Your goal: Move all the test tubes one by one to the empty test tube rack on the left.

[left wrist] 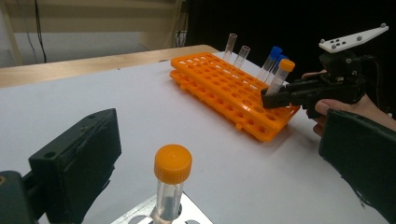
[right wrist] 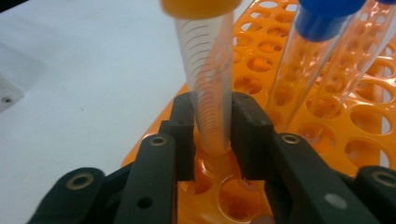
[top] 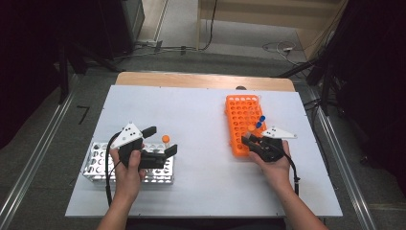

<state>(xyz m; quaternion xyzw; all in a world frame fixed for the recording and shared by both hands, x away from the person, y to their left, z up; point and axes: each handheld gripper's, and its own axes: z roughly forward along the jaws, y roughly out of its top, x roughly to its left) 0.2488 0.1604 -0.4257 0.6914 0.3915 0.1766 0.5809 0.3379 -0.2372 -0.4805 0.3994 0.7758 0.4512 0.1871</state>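
High view: left tool [top: 160, 139] spread wide at 8 o'clock over white rack [top: 95, 165], holding nothing; right tool [top: 250, 140] at orange rack [top: 239, 120], 3 o'clock.

Left gripper view: orange-capped tube [left wrist: 172, 179] standing free between jaws.

Right gripper view: clamped on second orange-capped tube [right wrist: 208, 88], upright in rack.

White surface [top: 201, 143]: orange tube rack [top: 242, 122] at right, right tongs [top: 251, 140] at its near edge; clear rack [top: 98, 163] at left under left tongs [top: 160, 140], orange-capped tube [top: 165, 139] between them.
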